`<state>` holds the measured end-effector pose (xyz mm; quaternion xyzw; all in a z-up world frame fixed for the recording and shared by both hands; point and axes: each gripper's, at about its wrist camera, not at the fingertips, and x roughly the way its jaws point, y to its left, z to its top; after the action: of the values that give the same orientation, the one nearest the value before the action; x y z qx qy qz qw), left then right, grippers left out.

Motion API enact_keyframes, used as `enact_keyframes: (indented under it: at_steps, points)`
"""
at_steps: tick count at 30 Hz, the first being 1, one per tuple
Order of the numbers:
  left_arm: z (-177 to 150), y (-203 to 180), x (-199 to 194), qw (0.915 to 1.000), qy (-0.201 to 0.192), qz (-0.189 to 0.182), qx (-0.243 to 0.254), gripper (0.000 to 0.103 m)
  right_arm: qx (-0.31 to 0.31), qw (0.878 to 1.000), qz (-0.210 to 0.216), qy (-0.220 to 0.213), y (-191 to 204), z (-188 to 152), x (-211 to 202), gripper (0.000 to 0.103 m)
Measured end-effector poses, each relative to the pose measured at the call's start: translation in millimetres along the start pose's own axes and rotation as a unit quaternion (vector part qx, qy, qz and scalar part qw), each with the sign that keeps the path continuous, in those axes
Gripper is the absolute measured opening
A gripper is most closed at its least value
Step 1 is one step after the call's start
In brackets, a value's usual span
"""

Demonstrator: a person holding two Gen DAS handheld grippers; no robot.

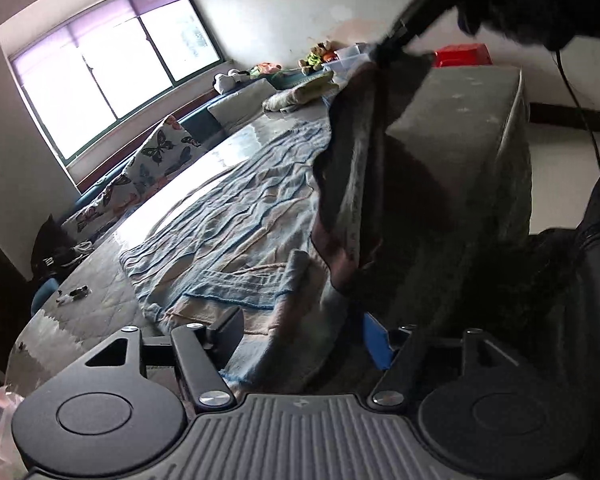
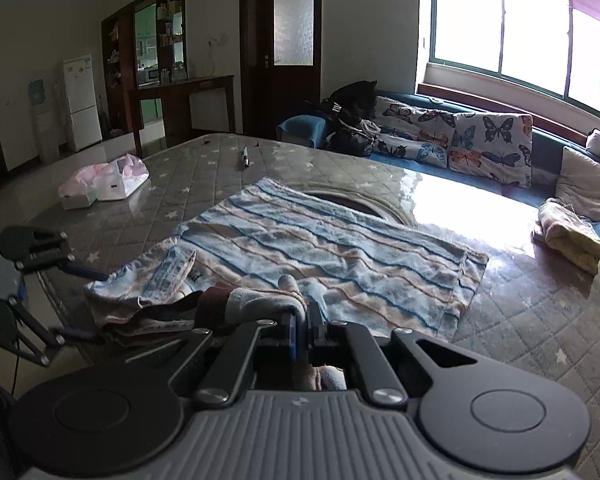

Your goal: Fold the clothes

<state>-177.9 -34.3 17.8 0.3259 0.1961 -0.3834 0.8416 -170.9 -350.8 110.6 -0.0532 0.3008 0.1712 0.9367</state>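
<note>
The mattress (image 2: pixel 228 184), quilted grey with small stars, carries everything here. Spread over its middle is a blue and pink striped towel (image 2: pixel 340 248), mostly flat, its near left corner rumpled and turned back. At the near edge of the mattress, partly on the towel, a grey and brownish garment (image 2: pixel 256 300) is bunched up; in the left wrist view the same garment (image 1: pixel 352 184) hangs in a long drape from the right hand-held gripper (image 1: pixel 388 50), which is raised high above the bed. A folded yellowish cloth (image 2: pixel 568 236) lies well apart near the sofa.

The right hand-held gripper (image 2: pixel 302 320) has its jaws pressed narrow on a fold of the garment, with cloth bulging out above and behind them. The left hand-held gripper (image 1: pixel 304 336) stands wide, holding nothing; its blue-padded finger (image 1: pixel 374 340) sits just beside the garment's lower hem, and in the right wrist view it reaches in low from the left, level with the mattress edge.

The step in hand looks like catching the free lower edge. To do it well, the left one should close on a single layer at the hem corner, not the towel beneath, while the right keeps the cloth lifted so the garment hangs straight and its edges can be matched.
</note>
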Motion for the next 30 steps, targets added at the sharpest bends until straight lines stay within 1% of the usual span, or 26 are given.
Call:
enact_keyframes:
  at_steps: [2, 3, 4, 5, 7, 9, 10, 13, 16, 20, 22, 25, 30]
  points:
    - [1, 0, 7, 1.0, 0.005, -0.005, -0.001, 0.067, -0.004, 1.0, -0.002, -0.005, 0, 4, -1, 0.004]
    - [1, 0, 10, 1.0, 0.007, -0.007, -0.002, 0.063, -0.007, 1.0, -0.003, -0.007, 0, 6, -1, 0.004]
    - [1, 1, 12, 0.9999, 0.008, -0.004, -0.004, 0.053, -0.008, 1.0, -0.004, -0.009, 0, 8, -1, 0.004]
    - [1, 2, 14, 0.9999, 0.012, 0.001, -0.006, 0.047, -0.009, 1.0, -0.005, -0.009, 0, 9, -1, 0.004]
    - [0, 6, 15, 0.9997, 0.019, 0.012, -0.012, 0.023, -0.009, 1.0, -0.008, -0.008, -1, 8, -1, 0.004]
    - [-2, 12, 11, 0.9995, 0.02, 0.017, -0.019, 0.012, -0.009, 1.0, -0.009, -0.006, -2, 5, -1, 0.004]
    - [-3, 14, 7, 0.9995, 0.018, 0.018, -0.02, 0.009, -0.008, 1.0, -0.007, -0.005, -2, 3, -1, 0.004]
    - [-4, 19, -11, 0.9996, 0.009, 0.019, -0.019, 0.007, -0.012, 1.0, 0.001, -0.003, 2, -5, -5, 0.004]
    - [-4, 22, -36, 0.9999, 0.005, 0.013, -0.009, 0.007, -0.022, 1.0, 0.02, -0.002, 9, -10, -17, 0.004]
    - [6, 33, -49, 0.9995, 0.002, 0.028, 0.015, 0.008, -0.028, 0.999, 0.039, 0.003, 16, -13, -30, 0.004]
    - [12, 43, -45, 0.999, -0.006, 0.04, 0.018, 0.008, -0.027, 0.999, 0.039, 0.003, 15, -10, -28, 0.004]
    - [24, 55, -33, 0.9978, -0.016, 0.059, 0.024, 0.008, -0.017, 0.999, 0.034, 0.005, 2, -1, -18, 0.004]
    - [42, 85, 7, 0.9962, -0.013, 0.08, 0.031, 0.008, -0.005, 0.999, 0.034, 0.013, -26, 24, 8, 0.004]
